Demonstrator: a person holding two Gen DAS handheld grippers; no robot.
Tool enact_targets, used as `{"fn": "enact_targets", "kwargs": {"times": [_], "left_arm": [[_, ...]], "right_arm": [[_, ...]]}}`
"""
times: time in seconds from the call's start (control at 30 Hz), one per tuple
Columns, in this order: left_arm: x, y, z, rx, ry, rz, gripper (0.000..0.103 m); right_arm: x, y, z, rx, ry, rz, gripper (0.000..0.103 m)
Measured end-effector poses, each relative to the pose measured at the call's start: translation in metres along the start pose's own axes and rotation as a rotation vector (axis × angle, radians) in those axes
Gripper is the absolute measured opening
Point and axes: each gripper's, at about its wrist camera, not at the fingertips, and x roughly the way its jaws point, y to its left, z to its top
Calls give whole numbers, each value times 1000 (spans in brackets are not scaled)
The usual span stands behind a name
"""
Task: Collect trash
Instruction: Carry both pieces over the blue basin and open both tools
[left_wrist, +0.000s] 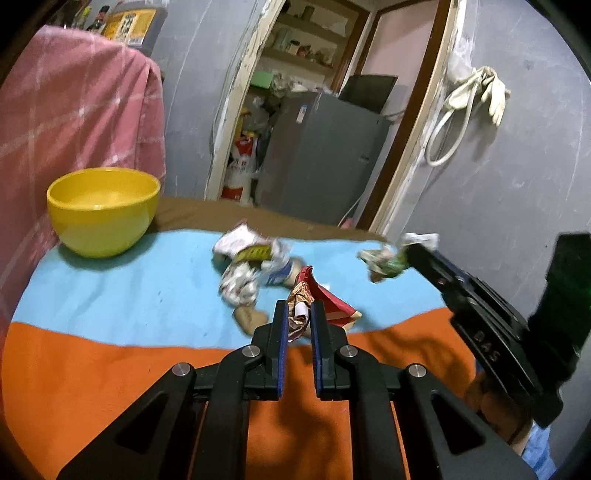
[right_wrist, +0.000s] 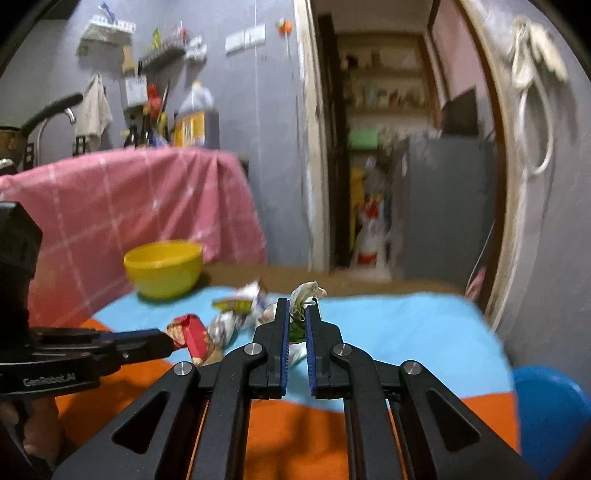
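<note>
While my left gripper (left_wrist: 298, 308) is clamping the red wrapper (left_wrist: 325, 299) low over the blue-and-orange table (left_wrist: 129, 302), my right gripper (right_wrist: 297, 306) is pinching a crumpled green-white wrapper (right_wrist: 304, 293), lifted. More crumpled wrappers (left_wrist: 245, 266) are lying near the yellow bowl (left_wrist: 103, 214).

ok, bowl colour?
Plain yellow. The bowl shows best in the left wrist view, sitting on the blue cloth.
</note>
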Motion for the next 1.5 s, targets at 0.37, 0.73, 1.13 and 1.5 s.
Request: {"fn": "enact_targets", "kwargs": {"times": [0.37, 0.73, 1.13, 1.5], "left_arm": [[7, -54, 28, 34, -98, -98, 9], [59, -159, 40, 141, -46, -273, 9], [152, -231, 23, 212, 216, -341, 9], [197, -243, -5, 245, 342, -305, 23]], "right_arm": [[-65, -27, 16, 17, -276, -166, 6], [-112, -94, 8, 118, -326, -442, 6], [-124, -174, -23, 320, -126, -648, 7], [-117, -206, -46, 467, 28, -649, 29]]}}
